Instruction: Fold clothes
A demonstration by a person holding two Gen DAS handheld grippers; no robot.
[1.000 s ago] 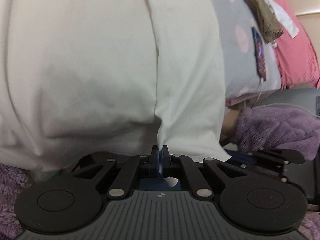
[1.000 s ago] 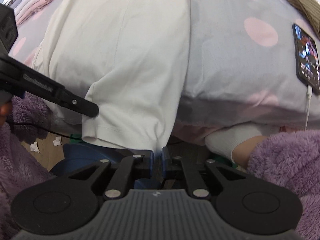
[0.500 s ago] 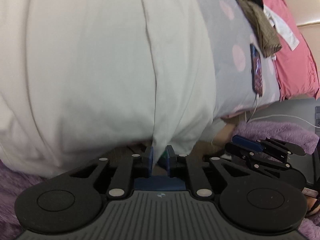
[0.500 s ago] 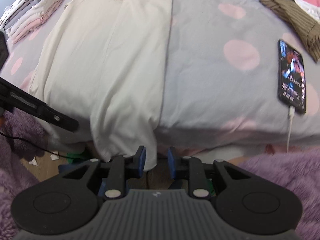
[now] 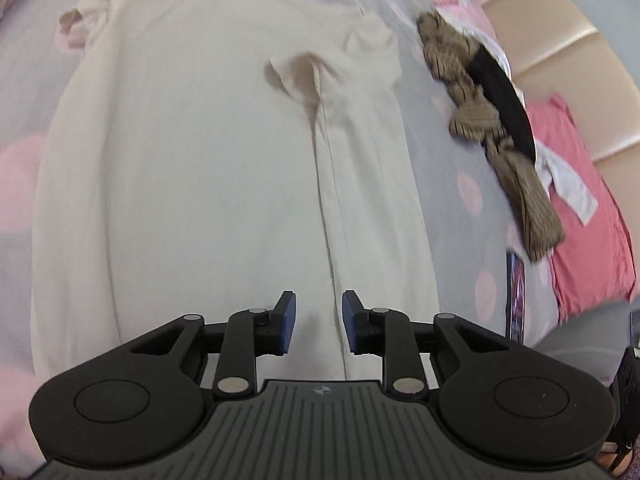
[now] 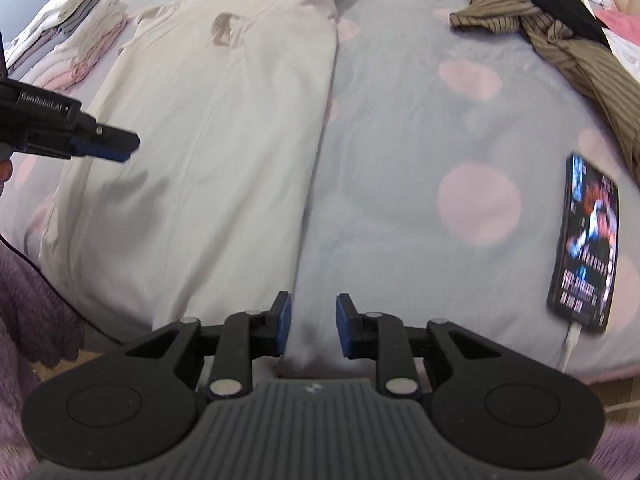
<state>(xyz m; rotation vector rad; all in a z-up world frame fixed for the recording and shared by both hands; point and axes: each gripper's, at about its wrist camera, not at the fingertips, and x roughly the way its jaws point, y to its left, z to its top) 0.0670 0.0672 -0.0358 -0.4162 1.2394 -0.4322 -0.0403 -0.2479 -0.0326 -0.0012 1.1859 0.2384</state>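
Observation:
A cream shirt [image 5: 208,184] lies flat on the grey bed with pink dots, its right side folded inward along a long crease [image 5: 326,216]. It also shows in the right wrist view [image 6: 208,152]. My left gripper [image 5: 315,322] is open and empty, hovering above the shirt's near hem over the crease. It shows from the side in the right wrist view [image 6: 116,148]. My right gripper [image 6: 309,322] is open and empty above the bed's near edge, just right of the shirt's folded edge.
A phone [image 6: 586,240] on a white cable lies on the bed at the right. A brown striped garment [image 6: 560,44] and a black one [image 5: 504,100] lie beyond it by a pink pillow [image 5: 580,216]. A stack of folded clothes [image 6: 72,36] sits far left.
Both grippers let go of the shirt's hem, opened and rose above the bed. The shirt now lies flat with its hem on the bed.

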